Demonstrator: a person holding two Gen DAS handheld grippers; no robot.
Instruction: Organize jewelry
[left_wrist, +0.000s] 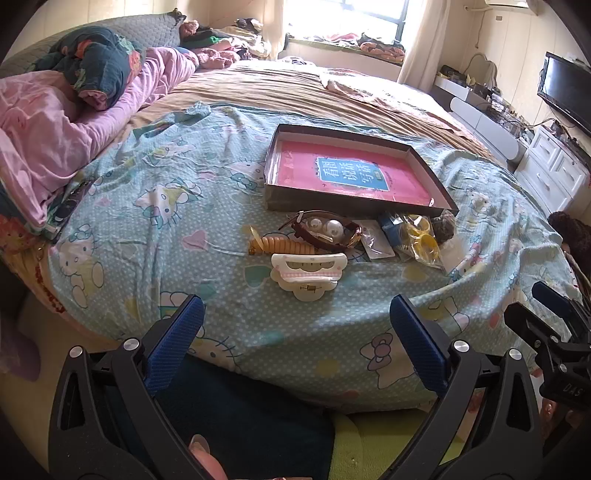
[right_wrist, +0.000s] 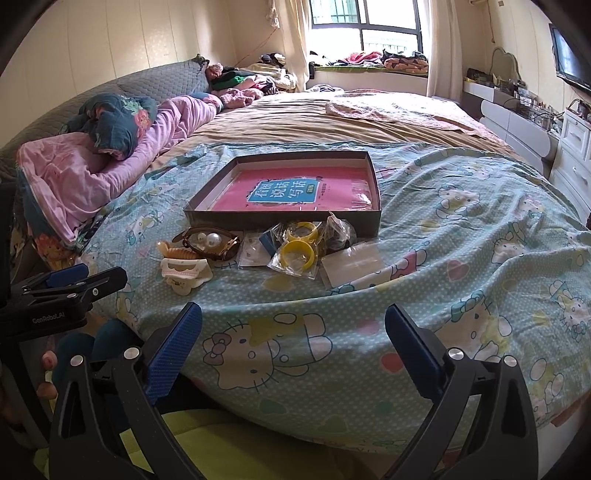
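A shallow dark box (left_wrist: 275, 201) (right_wrist: 280, 218) with a pink booklet inside lies on the cartoon-print bedsheet. In front of it sits a small heap: a white hair claw (left_wrist: 308, 275) (right_wrist: 184, 275), an orange spiral clip (left_wrist: 280, 245) (right_wrist: 177, 254), a brown bracelet with pearl pieces (left_wrist: 328, 229) (right_wrist: 210, 242), yellow bangles in clear bags (left_wrist: 424, 240) (right_wrist: 299, 251), and flat plastic packets (left_wrist: 375, 240) (right_wrist: 351, 264). My left gripper (left_wrist: 297, 314) hovers open just short of the hair claw. My right gripper (right_wrist: 293, 325) is open too, near the bed edge, below the heap.
Pink and dark floral bedding (left_wrist: 74, 110) is piled at the left. A window (right_wrist: 365, 33) is at the back, white drawers (left_wrist: 554, 166) and a television (left_wrist: 569, 96) at the right. The left gripper's body (right_wrist: 62, 295) shows in the right wrist view.
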